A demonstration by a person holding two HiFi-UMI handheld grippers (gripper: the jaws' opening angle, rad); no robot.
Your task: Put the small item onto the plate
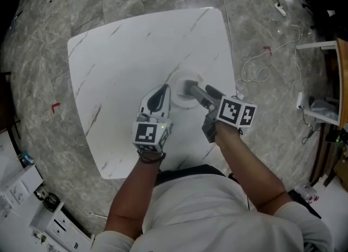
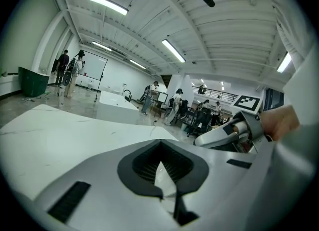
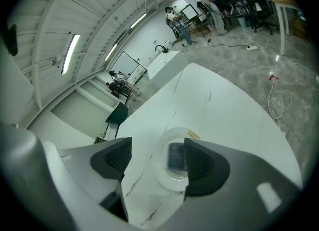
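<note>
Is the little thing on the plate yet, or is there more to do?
Almost done. The small dark item lies on the white plate. Nothing is held: the right gripper hangs open above it, the left gripper is shut and empty. Left to do, probably just moving the grippers away.

I see the small item (image 3: 175,156) on the plate (image 3: 158,168) mid-worktop (image 1: 125,55), left hand-held gripper (image 1: 163,89) beside it, right hand-held gripper (image 1: 199,89) above.

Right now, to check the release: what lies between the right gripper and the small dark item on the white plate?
Nothing: the right gripper view shows the open right gripper clear of the small dark item lying on the round white plate.
</note>
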